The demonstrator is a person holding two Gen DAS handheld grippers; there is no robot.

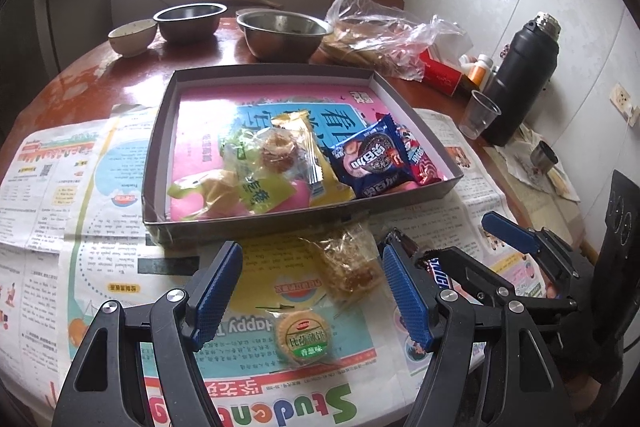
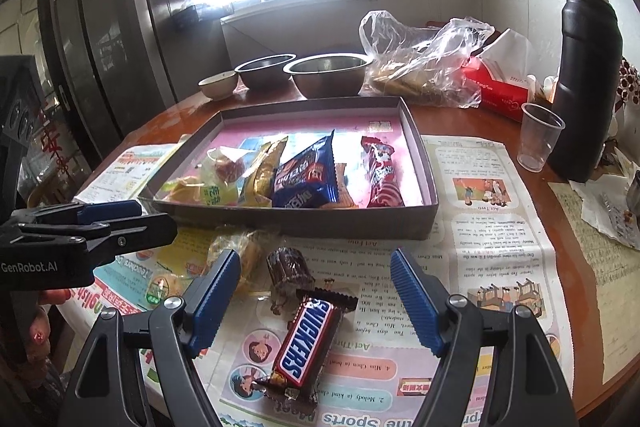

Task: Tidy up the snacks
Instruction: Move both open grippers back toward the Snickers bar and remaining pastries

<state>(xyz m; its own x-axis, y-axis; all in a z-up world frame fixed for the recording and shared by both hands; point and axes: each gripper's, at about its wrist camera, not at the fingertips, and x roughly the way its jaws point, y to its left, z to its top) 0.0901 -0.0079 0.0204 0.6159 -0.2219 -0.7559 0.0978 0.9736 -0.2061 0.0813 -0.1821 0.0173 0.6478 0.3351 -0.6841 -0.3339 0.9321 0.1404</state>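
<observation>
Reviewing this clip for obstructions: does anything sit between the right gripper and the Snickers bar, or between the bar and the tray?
Nothing blocks the open right gripper from the Snickers bar. Between the bar and the tray lies a small dark wrapped snack; lifting over it looks feasible.

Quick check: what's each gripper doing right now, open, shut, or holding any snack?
Left gripper: open, holding nothing.
Right gripper: open, empty, Snickers bar lying between its fingers.

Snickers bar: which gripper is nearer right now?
Right. The right gripper is open with the Snickers bar lying between its fingers. The left gripper is open off to its left, over the round cracker pack.
</observation>
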